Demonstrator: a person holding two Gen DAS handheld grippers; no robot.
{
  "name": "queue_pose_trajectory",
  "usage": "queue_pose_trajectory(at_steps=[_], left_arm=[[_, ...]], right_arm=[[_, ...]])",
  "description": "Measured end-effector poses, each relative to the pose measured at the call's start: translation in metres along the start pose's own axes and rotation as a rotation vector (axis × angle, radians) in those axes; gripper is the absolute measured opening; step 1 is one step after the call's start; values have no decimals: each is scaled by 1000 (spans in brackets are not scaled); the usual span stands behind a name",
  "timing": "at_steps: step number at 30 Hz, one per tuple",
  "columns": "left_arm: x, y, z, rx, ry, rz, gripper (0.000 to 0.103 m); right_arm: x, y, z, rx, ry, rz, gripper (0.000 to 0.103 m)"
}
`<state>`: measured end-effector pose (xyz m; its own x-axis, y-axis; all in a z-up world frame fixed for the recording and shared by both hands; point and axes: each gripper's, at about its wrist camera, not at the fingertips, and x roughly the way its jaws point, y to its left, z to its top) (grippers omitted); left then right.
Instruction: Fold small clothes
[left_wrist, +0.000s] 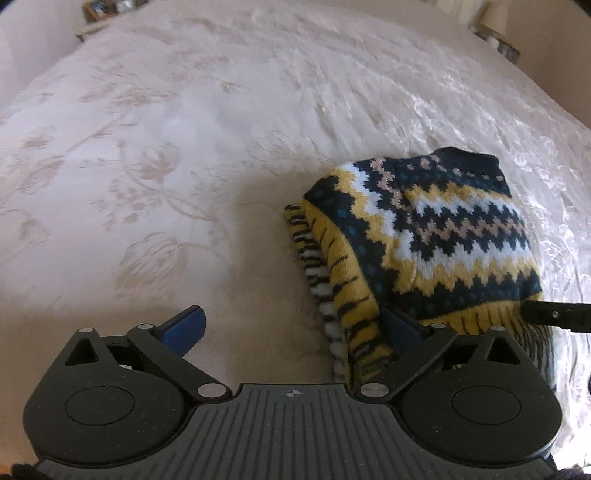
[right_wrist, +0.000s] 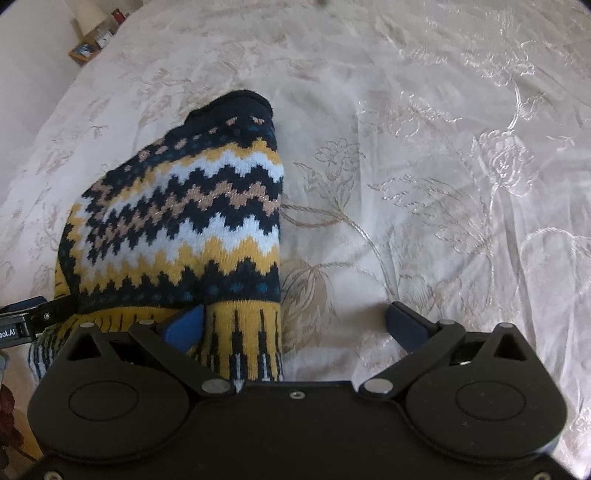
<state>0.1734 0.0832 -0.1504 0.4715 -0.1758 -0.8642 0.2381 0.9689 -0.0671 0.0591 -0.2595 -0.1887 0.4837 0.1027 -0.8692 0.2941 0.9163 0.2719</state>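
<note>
A small knitted sweater (left_wrist: 436, 236) with navy, yellow, white and tan zigzags lies folded on the bedspread, to the right in the left wrist view and to the left in the right wrist view (right_wrist: 177, 214). My left gripper (left_wrist: 295, 325) is open; its right finger (left_wrist: 400, 325) touches the sweater's near left edge. My right gripper (right_wrist: 295, 325) is open; its left finger (right_wrist: 184, 326) rests on the yellow ribbed hem, the right finger over bare bedspread. Each gripper's tip shows at the other view's edge.
A cream floral embroidered bedspread (left_wrist: 166, 147) covers the wide bed (right_wrist: 443, 184). A bedside table with a lamp (left_wrist: 495, 29) stands at the far right corner in the left view. Another bedside table (right_wrist: 86, 50) shows far left in the right view.
</note>
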Motion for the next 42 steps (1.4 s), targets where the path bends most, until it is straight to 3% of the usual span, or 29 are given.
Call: queue_pose_trajectory(at_steps=[4, 10, 13, 23, 29, 33, 36, 42], left_arm=[[-18, 0, -15, 5, -43, 52, 102], [-32, 0, -35, 6, -36, 111, 101], [-58, -2, -41, -7, -81, 123, 93], [-168, -33, -34, -28, -389, 50, 93], [-209, -71, -26, 54, -531, 191, 94], [-210, -83, -19, 50, -459, 248, 93], [-201, -82, -16, 20, -372, 258, 93], [-190, -75, -32, -2, -231, 200, 93]], right_arm=[[-21, -3, -16, 0, -43, 26, 103], [-36, -10, -50, -44, -18, 21, 103], [-55, -13, -62, -26, -71, 55, 103], [-132, 11, -73, -102, -269, 160, 103], [-174, 35, -83, -198, -420, 169, 103], [-194, 47, -89, -176, -487, 38, 103], [-197, 52, -88, -128, -448, -72, 103], [-189, 45, -88, -88, -328, -18, 102]])
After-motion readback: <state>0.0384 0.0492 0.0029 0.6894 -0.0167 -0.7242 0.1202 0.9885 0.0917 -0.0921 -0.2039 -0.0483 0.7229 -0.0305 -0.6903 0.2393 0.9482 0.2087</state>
